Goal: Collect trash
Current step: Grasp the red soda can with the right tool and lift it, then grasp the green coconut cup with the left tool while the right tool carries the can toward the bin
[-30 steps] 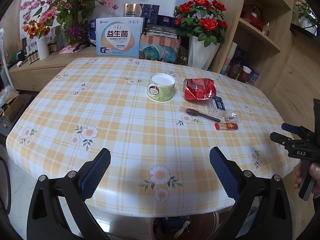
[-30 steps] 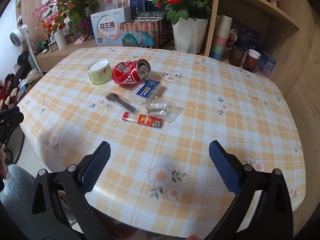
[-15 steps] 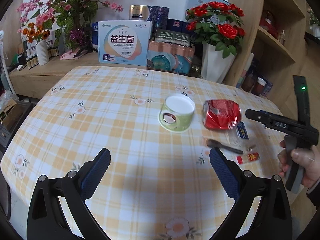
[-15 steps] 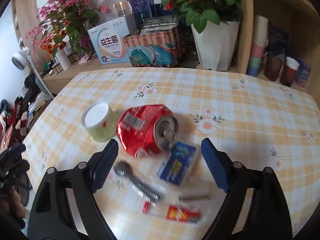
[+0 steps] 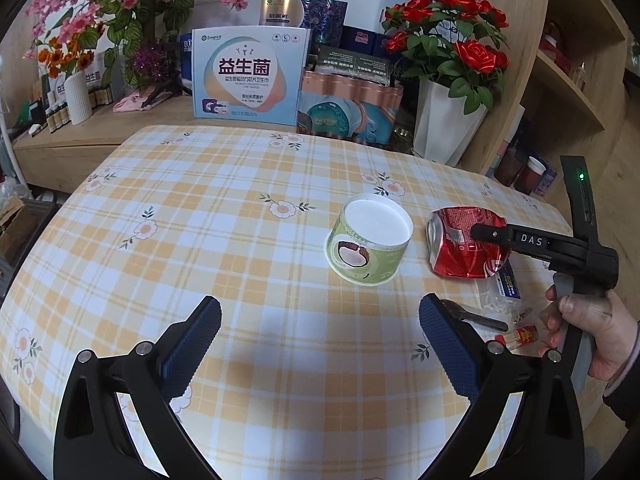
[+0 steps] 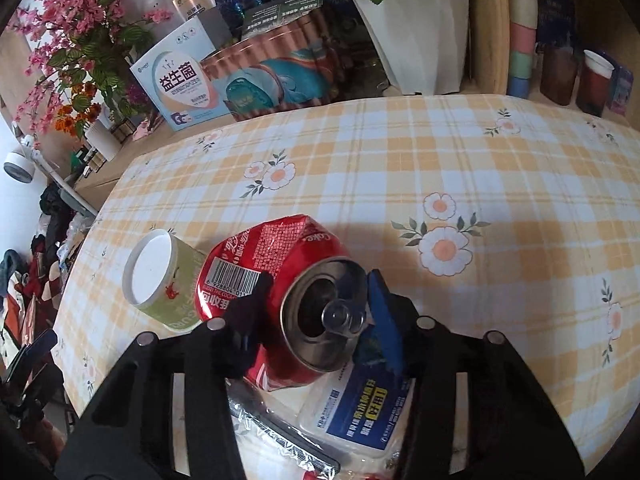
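Your right tongs (image 6: pixel 316 304) are closing around the crushed red can (image 6: pixel 276 280), which lies on its side on the bench (image 6: pixel 460 152) with its open top end facing you. One finger sits against the barcoded side wall and the other, the blue pad (image 6: pixel 384 320), is hard by the rim on the far side; whether both pads press yet I cannot tell, so treat it as not gripped.

Finish the squeeze slowly. A dented can gives under pressure and can roll or pop out sideways, so keep the fingers level with the widest part of the body, not up on the sloped shoulder by the rim.

Just under the right tongs lies a clear packet with a blue label (image 6: pixel 360 408), touching the can's lower edge. Lift straight up so the blue pad does not drag that wrapper along. To the left of the tongs the green paper cup (image 6: pixel 160 280) stands beside the can, close enough to be knocked; don't swing that way.

Your left tongs (image 5: pixel 320 344) are wide and empty above the cloth, with the cup ahead of them. That looks like their natural next pick.
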{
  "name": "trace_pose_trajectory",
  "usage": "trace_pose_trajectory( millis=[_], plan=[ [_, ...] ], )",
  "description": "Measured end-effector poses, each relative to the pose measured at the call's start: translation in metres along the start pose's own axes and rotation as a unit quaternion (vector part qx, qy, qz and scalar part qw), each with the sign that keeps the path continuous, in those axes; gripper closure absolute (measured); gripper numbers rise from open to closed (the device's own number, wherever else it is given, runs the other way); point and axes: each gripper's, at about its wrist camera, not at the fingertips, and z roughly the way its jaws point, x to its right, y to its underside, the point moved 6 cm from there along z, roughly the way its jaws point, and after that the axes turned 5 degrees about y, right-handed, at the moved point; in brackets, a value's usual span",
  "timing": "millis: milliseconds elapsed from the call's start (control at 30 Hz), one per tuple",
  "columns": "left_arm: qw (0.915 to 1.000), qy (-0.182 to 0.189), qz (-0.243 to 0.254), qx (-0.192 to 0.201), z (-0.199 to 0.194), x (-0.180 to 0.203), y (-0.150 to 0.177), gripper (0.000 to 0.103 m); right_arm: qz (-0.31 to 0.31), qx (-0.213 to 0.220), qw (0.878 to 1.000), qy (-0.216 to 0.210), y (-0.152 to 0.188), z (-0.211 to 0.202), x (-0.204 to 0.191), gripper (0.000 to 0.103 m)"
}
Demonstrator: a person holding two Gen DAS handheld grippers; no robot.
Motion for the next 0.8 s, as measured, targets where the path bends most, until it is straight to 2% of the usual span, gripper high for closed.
trace_pose_trajectory(
  millis=[167, 433, 600, 800],
  plan=[
    [0.9999, 0.009, 0.010, -0.005, 0.010, 0.007, -0.002, 0.006, -0.001, 0.029, 1.000, -0.008, -0.005, -0.017, 0.005, 0.055],
    [0.9990, 0.026, 0.032, -0.018, 0.042, 0.024, -0.015, 0.006, -0.006, 0.047, 0.999, -0.017, -0.006, -0.042, 0.018, 0.057],
    [0.9971, 0.014, 0.066, -0.035, 0.078, 0.037, -0.029, 0.006, 0.004, 0.055, 0.998, -0.016, -0.006, -0.054, 0.033, 0.057],
    [0.9956, -0.004, 0.069, -0.063, 0.117, 0.039, -0.040, 0.006, 0.017, 0.067, 0.997, -0.016, -0.004, -0.071, 0.050, 0.057]
  ],
)
